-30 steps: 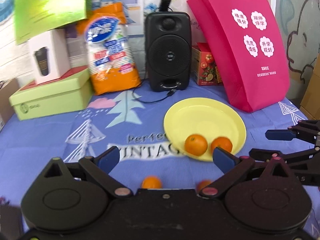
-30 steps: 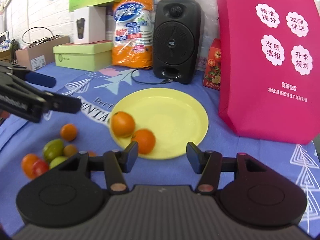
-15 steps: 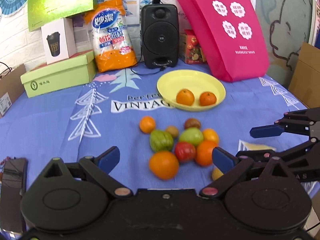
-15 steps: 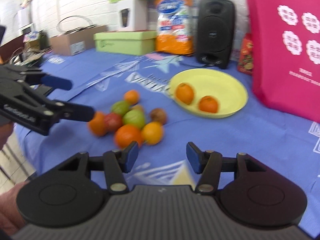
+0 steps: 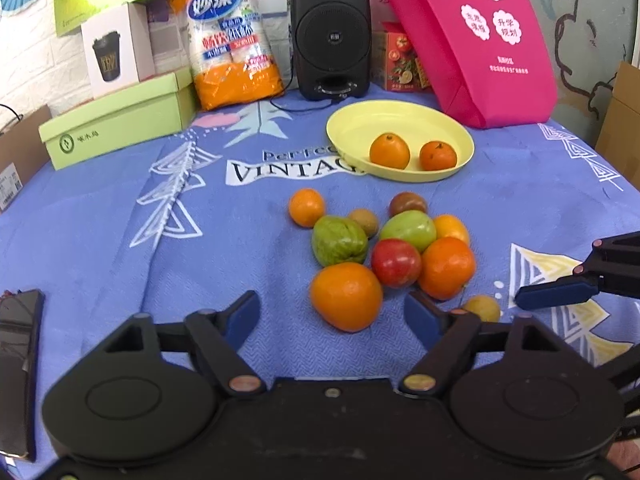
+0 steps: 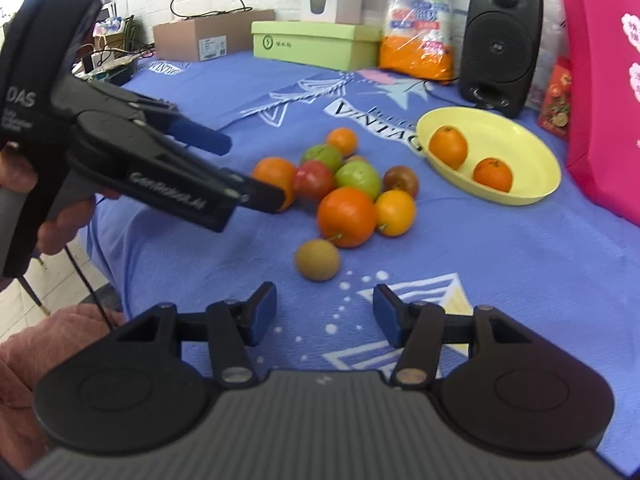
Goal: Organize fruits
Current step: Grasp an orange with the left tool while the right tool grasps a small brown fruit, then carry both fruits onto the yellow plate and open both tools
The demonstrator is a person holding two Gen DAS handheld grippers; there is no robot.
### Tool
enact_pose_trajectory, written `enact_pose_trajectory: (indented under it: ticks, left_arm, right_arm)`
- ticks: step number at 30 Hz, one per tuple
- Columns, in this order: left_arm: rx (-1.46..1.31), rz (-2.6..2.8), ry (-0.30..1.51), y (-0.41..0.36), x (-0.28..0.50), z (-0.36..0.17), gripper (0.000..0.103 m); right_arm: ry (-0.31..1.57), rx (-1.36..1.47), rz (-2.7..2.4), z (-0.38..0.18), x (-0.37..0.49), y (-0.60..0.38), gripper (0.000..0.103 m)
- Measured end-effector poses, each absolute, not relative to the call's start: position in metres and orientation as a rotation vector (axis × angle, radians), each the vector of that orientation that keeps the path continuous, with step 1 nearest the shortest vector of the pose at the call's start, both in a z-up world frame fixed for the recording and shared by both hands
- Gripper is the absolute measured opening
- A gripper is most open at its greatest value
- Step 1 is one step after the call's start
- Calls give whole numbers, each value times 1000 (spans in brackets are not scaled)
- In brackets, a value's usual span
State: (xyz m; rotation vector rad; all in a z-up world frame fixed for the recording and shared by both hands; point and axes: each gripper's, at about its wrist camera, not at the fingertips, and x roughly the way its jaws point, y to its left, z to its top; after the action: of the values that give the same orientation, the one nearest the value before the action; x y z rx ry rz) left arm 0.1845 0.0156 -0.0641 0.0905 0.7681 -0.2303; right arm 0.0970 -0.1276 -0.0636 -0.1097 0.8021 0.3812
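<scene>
A yellow plate [image 5: 400, 132] holds two oranges [image 5: 389, 151]. Just in front of the plate lies a cluster of loose fruit [image 5: 394, 240] on the blue tablecloth [image 5: 120, 248]. Nearer than the cluster, the left gripper [image 5: 332, 316] and right gripper [image 6: 324, 312] both gape, empty.

Tablecloth [image 5: 100, 240]: periwinkle blue, printed with white line-drawn trees and triangles plus "VINTAGE" lettering on a white band. Plate [image 5: 352, 128]: pale yellow, holding two oranges [image 5: 389, 151], vivid orange. Loose fruit pile [image 5: 384, 252]: orange, green, red, brownish and dull yellow-brown pieces. Tote bag [image 5: 472, 40]: magenta with white flower-shaped patches. Speaker [image 5: 330, 28]: black. Shoebox [image 5: 116, 126]: light green. Gripper pads [image 5: 240, 314]: dark blue.
</scene>
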Motion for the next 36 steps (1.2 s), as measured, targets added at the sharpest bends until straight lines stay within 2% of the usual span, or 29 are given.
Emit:
enact_pose_trajectory:
  ticks: [2,12,14,16,17,23,36]
  left_arm:
    - [85,-232,786,16,190,-69,66]
    - [62,-270,801,12,203,-81,60]
    - [53,-284,801,12,205,-81,48]
    - [55,-287,801,11,208,-81,45]
    - [59,-283,799,11,209,-82,41]
    - [56,-282,805,12,209,-80,41]
    - [42,-292,789,23,189,-64,41]
  right_arm:
    - [802,-105,383,-65,101,-128,54]
    - [785,-106,367,-72,112,-120,54]
    - [782,-116,367,-72,113,-118,54]
    - [780,-125,374,-73,114,-116,50]
    - [779,-124,374,-73,114,-116,49]
    - [776,-128,387,-71,114,-115,27]
    - [761,-127,362,-61,105,-128,26]
